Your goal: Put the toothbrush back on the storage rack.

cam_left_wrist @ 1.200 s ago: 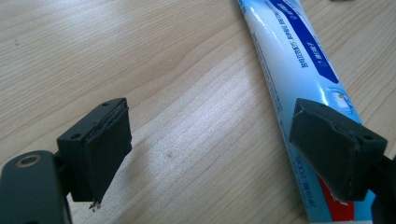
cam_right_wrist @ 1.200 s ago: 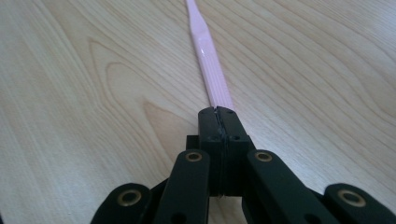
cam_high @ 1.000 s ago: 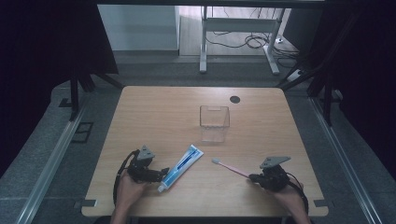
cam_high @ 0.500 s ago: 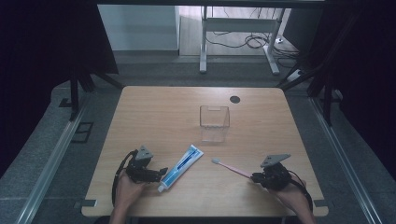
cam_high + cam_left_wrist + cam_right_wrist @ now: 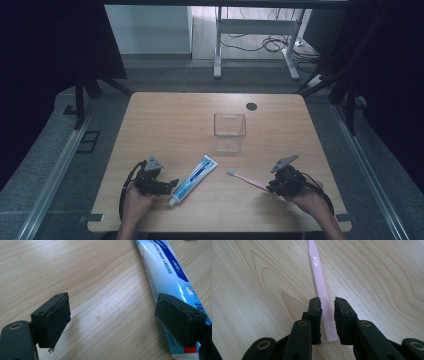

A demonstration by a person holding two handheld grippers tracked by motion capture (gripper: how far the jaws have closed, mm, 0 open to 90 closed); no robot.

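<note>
Grippers first: our right gripper [image 5: 327, 302] has its jaws a narrow gap apart, and they have just been opening; the pink toothbrush [image 5: 322, 290] lies on the bench between them, its handle end flat on the wood, with a sliver of space showing on each side, so we count it released rather than clamped. In the high view that right gripper [image 5: 274, 185] sits near the front right of the bench [image 5: 165, 120], and the toothbrush [image 5: 247, 180] runs from it toward the middle, bristle end farthest from us.

Our left gripper [image 5: 112, 322] stands wide open, low over bare wood. One jaw hangs just over the cap end of the toothpaste tube [image 5: 167, 282]; whether it touches the tube we cannot tell. From above, the left gripper [image 5: 170, 184] is at the front left, with the blue and white toothpaste tube [image 5: 194, 179] lying slantwise just beside it, well apart from the toothbrush.

Farther back, near the middle of the bench, stands a clear square container [image 5: 229, 131], upright.
</note>
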